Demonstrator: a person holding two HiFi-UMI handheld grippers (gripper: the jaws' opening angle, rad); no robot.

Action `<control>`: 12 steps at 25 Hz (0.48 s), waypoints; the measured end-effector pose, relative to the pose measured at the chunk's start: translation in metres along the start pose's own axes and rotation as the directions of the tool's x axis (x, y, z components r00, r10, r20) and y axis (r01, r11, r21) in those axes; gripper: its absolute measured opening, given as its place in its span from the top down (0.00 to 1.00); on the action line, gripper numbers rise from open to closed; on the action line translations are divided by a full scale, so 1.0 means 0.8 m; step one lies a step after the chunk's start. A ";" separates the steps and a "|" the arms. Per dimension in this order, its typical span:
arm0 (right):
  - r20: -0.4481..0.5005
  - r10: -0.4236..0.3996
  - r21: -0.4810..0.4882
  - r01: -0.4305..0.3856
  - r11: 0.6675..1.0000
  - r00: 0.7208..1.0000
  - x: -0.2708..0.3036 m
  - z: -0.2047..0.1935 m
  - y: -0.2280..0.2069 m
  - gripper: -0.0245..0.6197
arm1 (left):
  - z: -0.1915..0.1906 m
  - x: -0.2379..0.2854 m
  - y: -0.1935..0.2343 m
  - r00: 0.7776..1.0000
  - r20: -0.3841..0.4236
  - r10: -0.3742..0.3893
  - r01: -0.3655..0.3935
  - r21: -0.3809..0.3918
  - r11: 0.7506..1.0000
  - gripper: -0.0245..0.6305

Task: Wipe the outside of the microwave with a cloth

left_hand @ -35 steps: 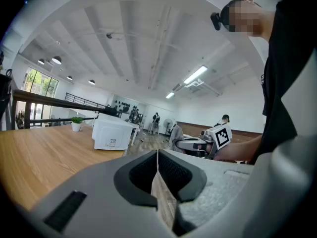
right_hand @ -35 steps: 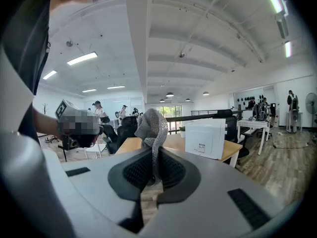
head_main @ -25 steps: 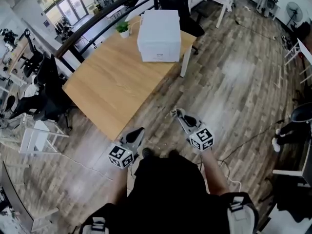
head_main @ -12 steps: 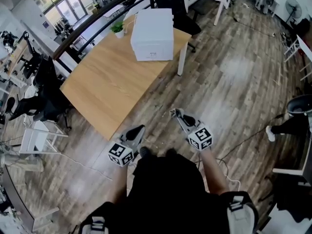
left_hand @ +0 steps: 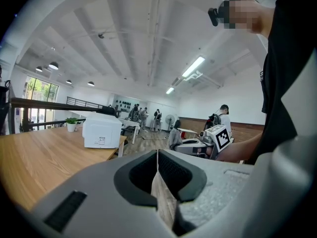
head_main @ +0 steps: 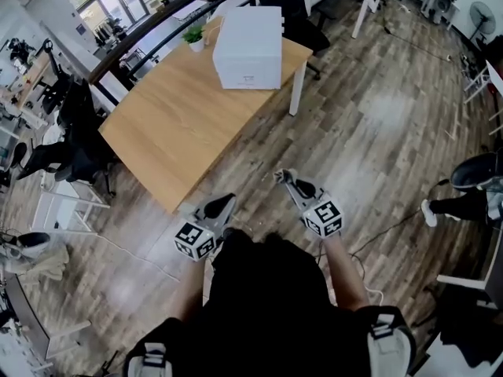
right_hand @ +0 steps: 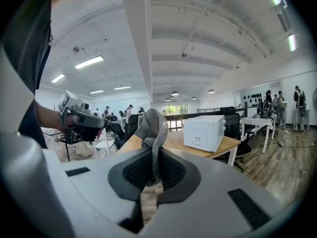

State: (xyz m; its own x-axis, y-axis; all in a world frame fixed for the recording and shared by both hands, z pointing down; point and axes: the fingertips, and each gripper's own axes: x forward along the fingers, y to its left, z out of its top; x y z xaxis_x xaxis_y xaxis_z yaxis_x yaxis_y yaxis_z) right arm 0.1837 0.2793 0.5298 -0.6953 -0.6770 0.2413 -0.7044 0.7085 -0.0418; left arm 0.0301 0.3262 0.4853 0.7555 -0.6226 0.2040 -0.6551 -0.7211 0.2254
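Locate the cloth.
In the right gripper view the grey cloth is pinched in the right gripper, held over the floor short of the wooden table that bears the white microwave.

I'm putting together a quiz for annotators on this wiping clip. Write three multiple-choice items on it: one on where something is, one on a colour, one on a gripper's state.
1. Where does the microwave stand?
A. On the floor
B. At the far corner of the wooden table, beside a small potted plant
C. On a chair

2. What colour is the cloth?
A. Grey
B. Red
C. Yellow

3. What state is the left gripper in?
A. Shut on the cloth
B. Wide open
C. Shut, with nothing between its fingers

Answers:
1 B: the head view shows it on the tabletop's far end, by the plant.
2 A: the right gripper view shows a grey knitted cloth pinched in the right gripper.
3 C: the left gripper view shows its fingers together and empty.
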 end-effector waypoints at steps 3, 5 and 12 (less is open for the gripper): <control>0.003 -0.002 0.001 0.002 1.000 1.000 -0.004 0.001 -0.005 0.94 | 0.001 0.003 -0.003 1.000 0.006 0.001 -0.001 0.009 1.000 0.95; 0.005 -0.007 0.001 0.007 1.000 1.000 -0.009 0.001 -0.009 0.94 | 0.002 0.007 -0.007 1.000 0.001 -0.002 0.002 0.010 1.000 0.95; 0.017 -0.037 0.015 0.037 0.999 0.999 -0.015 0.000 -0.025 0.94 | 0.012 0.033 -0.013 0.998 -0.010 -0.055 0.055 0.038 0.998 0.95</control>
State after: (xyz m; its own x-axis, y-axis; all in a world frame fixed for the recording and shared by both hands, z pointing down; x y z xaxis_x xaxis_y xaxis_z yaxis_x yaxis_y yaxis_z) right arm 0.2065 0.2732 0.5275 -0.6713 -0.7060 0.2258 -0.7314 0.6803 -0.0472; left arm 0.0569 0.3141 0.4792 0.7900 -0.5793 0.2007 -0.6119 -0.7652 0.2000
